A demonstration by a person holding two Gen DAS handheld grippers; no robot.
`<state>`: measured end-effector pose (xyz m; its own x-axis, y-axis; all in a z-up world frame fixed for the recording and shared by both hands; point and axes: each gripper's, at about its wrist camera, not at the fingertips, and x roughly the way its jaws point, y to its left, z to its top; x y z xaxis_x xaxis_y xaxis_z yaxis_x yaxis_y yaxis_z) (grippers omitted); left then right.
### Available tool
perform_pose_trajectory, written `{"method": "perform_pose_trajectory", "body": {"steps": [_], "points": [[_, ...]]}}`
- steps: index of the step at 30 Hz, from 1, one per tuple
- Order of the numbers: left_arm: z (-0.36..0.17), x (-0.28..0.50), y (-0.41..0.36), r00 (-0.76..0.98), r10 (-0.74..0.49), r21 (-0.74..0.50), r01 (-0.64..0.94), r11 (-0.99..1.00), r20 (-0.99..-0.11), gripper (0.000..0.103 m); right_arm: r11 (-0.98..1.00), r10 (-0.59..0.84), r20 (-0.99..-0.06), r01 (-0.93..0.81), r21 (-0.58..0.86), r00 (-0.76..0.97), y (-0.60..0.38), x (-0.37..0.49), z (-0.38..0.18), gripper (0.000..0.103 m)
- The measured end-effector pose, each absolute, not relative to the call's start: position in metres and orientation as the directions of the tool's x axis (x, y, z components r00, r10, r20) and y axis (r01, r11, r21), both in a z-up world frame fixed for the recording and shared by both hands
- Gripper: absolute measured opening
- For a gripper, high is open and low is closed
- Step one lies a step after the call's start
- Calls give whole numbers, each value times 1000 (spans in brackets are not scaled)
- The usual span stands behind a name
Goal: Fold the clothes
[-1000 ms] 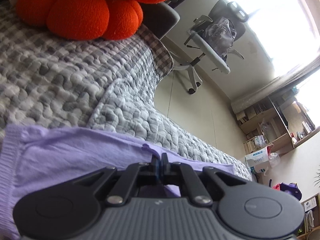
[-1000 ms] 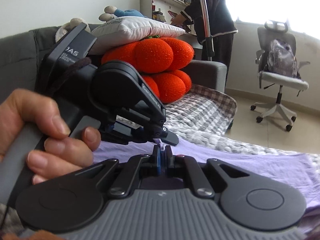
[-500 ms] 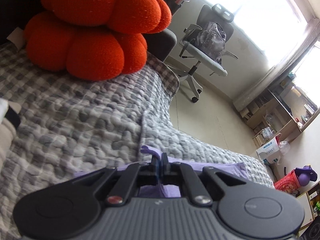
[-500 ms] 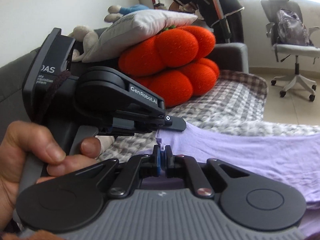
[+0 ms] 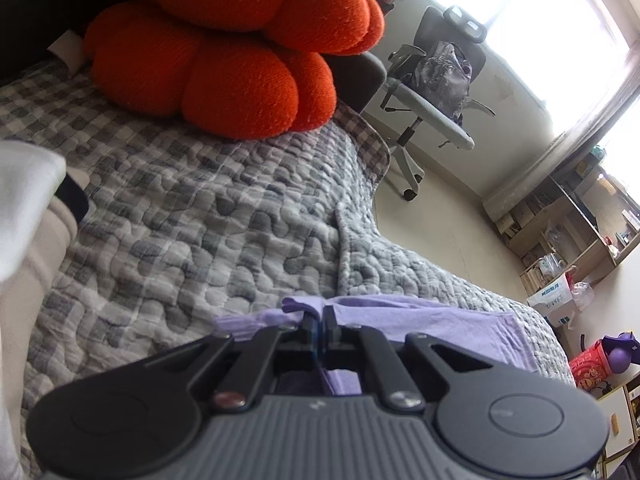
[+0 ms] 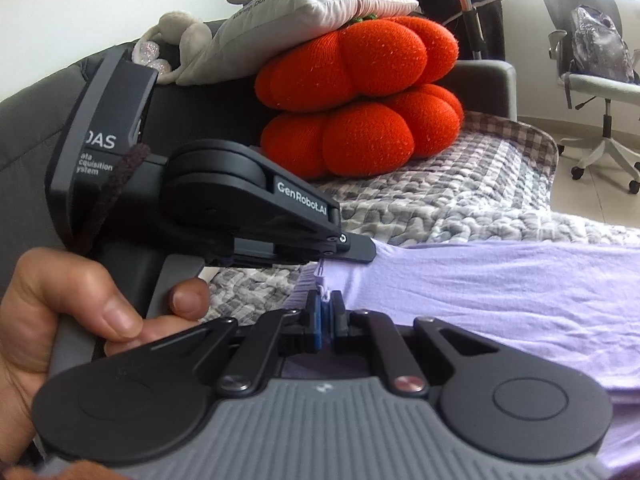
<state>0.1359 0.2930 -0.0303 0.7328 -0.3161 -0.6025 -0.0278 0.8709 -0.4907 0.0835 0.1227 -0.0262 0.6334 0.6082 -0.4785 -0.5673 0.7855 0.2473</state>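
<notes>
**Both grippers pinching the purple garment over the quilt**

The left gripper (image 5: 319, 322) is closed tight on a bunched edge of the purple garment (image 5: 432, 326), a small nub of cloth poking out past its fingertips. Over on the right wrist view, the right gripper (image 6: 326, 316) is narrow too, nipping a thin fold of the same garment (image 6: 500, 288) right beside where the left gripper (image 6: 356, 246) bites it. So the two grips sit close together on one edge, held just above the grey quilt (image 5: 200, 220).

The rest of the cloth stretches away to the right, lying fairly flat on the quilt, with a layer showing underneath near the bottom edge. My read: a fold is under way, the gathered edge being carried across. How many folds are already in, I can't tell, since most of the garment is hidden behind the grippers. It's no tidy finished stack yet. The orange cushions (image 6: 360, 92) sit well clear behind.
</notes>
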Motion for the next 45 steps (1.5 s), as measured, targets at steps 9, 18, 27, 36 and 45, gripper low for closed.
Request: {"method": "perform_pose_trajectory", "body": {"steps": [9, 18, 27, 36, 45], "points": [[-34, 132, 296, 741, -306, -480, -25, 877, -597, 2, 795, 590, -496, -565, 221, 637, 133, 82, -27, 7], [-30, 130, 301, 741, -246, -434, -68, 898, -625, 3, 731, 669, -505, -604, 316, 545, 119, 92, -25, 16], [-11, 107, 310, 772, -193, -424, -108, 899, -606, 3, 746, 657, -465, -602, 285, 594, 36, 101, 9, 37], [-5, 91, 240, 762, -254, -427, -33, 903, -596, 7, 901, 414, -557, -411, 139, 720, -87, 125, 13, 37], [-26, 104, 194, 699, -179, -351, -110, 930, -693, 9, 910, 372, -663, -397, 122, 649, -114, 124, -28, 37]]}}
